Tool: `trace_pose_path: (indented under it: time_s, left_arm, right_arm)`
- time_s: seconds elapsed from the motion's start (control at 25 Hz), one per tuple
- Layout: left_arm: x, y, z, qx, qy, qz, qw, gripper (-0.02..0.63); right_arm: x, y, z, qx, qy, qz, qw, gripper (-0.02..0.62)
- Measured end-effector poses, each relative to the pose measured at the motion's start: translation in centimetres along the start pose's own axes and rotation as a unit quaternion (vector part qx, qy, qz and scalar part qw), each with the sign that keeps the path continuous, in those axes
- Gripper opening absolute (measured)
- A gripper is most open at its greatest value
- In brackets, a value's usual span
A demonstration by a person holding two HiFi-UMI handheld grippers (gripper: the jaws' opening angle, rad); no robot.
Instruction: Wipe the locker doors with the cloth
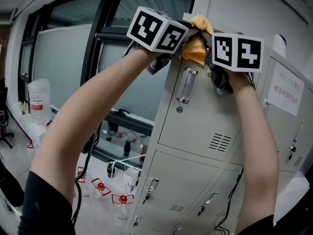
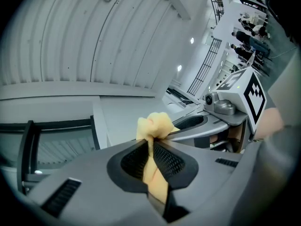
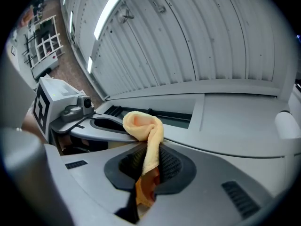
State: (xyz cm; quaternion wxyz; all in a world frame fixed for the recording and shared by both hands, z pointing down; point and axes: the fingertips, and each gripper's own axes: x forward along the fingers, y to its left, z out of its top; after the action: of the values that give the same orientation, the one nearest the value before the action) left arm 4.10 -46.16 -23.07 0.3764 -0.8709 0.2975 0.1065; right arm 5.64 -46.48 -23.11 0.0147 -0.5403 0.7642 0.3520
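Both arms are raised to the top of a grey locker door (image 1: pixel 195 121). A yellow-orange cloth (image 1: pixel 197 45) hangs bunched between the two grippers at the door's upper edge. My left gripper (image 1: pixel 188 33) is shut on the cloth (image 2: pixel 153 140), which pokes up past its jaws. My right gripper (image 1: pixel 209 45) is also shut on the cloth (image 3: pixel 146 140), whose rolled end curls above the pads. The two gripper views look up at the ceiling. Each shows the other gripper close alongside.
The locker bank has more doors below (image 1: pixel 166 195) and to the right (image 1: pixel 286 126), with handles and vents. A paper notice (image 1: pixel 285 89) is stuck on the right door. Left of the lockers are windows, a water bottle (image 1: pixel 39 102) and small items on the floor (image 1: pixel 100 185).
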Motion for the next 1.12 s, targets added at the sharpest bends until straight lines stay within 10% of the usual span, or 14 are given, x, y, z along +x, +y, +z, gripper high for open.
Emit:
trace_pose_path:
  time_s: [1.12]
  left_arm:
    - [6.8,-7.2,2.2,-0.006,0.013,-0.008,0.9999,0.044]
  right_arm:
    - [-5.9,-8.0,-2.3,-0.023,0.036,-0.045,0.998,0.061]
